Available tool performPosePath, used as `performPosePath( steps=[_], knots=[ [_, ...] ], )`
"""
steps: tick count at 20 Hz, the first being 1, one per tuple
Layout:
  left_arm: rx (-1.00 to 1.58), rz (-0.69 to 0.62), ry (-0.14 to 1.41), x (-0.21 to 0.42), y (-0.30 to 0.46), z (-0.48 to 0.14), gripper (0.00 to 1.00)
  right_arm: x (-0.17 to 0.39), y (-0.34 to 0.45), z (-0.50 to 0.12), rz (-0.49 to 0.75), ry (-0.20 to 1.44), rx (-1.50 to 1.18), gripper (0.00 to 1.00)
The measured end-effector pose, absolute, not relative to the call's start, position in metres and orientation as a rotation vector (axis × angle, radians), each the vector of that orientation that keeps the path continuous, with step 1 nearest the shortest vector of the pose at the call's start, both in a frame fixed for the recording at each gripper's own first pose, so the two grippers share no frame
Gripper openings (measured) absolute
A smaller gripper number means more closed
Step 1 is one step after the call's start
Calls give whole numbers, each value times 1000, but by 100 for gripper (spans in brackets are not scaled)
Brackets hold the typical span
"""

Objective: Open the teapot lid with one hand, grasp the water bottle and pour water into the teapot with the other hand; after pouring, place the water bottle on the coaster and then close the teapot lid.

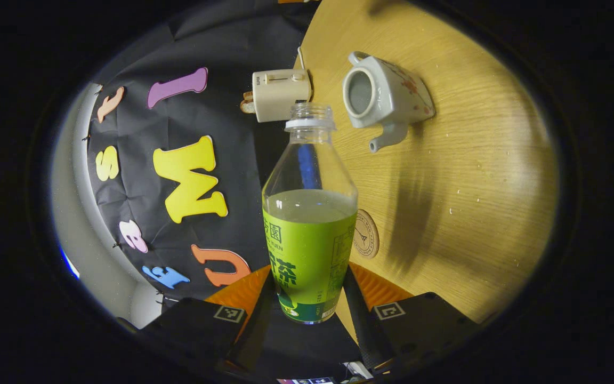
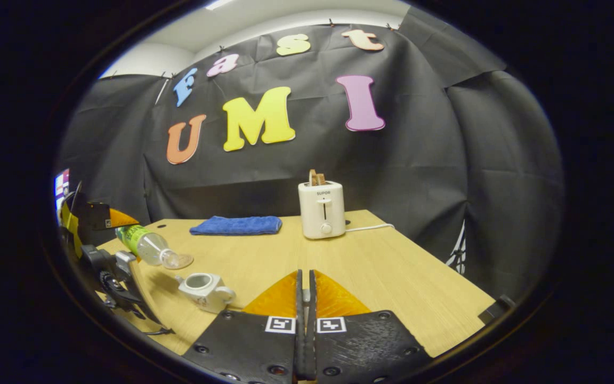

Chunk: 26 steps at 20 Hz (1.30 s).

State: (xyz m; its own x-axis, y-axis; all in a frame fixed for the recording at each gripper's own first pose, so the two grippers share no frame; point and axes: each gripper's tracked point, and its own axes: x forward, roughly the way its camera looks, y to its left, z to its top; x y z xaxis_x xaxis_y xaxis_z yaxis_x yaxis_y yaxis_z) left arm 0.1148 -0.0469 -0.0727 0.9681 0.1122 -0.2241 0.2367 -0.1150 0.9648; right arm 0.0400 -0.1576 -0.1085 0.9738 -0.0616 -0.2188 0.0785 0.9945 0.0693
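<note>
Left gripper (image 1: 309,306) clamps the bottle (image 1: 309,234) low on its label, tipped sideways above the table (image 1: 472,176), uncapped neck aimed at the lidless teapot (image 1: 384,96) for pouring. Coaster (image 1: 365,233) lies close (drop-off spot). Right gripper (image 2: 305,298) is closed; whether it holds anything, can't tell.

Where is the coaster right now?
In the left gripper view the coaster lies flat on the table, partly hidden behind the water bottle, nearer the camera than the open teapot.
</note>
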Motion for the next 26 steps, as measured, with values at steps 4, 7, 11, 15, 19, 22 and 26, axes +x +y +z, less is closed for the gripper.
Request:
performPosePath(
  steps=[4,7,11,15,19,22,26],
  knots=[
    [1758,-106,255,121,-55,-72,73,38,-160,-110,-67,219,84,0],
    [1822,-97,242,124,-62,-67,73,38,-161,-111,-65,218,87,0],
    [1899,-75,214,126,-67,-56,72,38,-160,-112,-57,218,96,0],
    [1963,-56,173,130,-74,-44,73,36,-162,-112,-58,218,101,0],
    [2011,-62,176,130,-75,-45,72,35,-162,-112,-55,217,100,0],
    [2035,-55,177,131,-76,-41,72,34,-162,-111,-55,213,102,0],
    [2066,-50,181,135,-72,-37,72,34,-164,-111,-57,211,102,0]
  ],
)
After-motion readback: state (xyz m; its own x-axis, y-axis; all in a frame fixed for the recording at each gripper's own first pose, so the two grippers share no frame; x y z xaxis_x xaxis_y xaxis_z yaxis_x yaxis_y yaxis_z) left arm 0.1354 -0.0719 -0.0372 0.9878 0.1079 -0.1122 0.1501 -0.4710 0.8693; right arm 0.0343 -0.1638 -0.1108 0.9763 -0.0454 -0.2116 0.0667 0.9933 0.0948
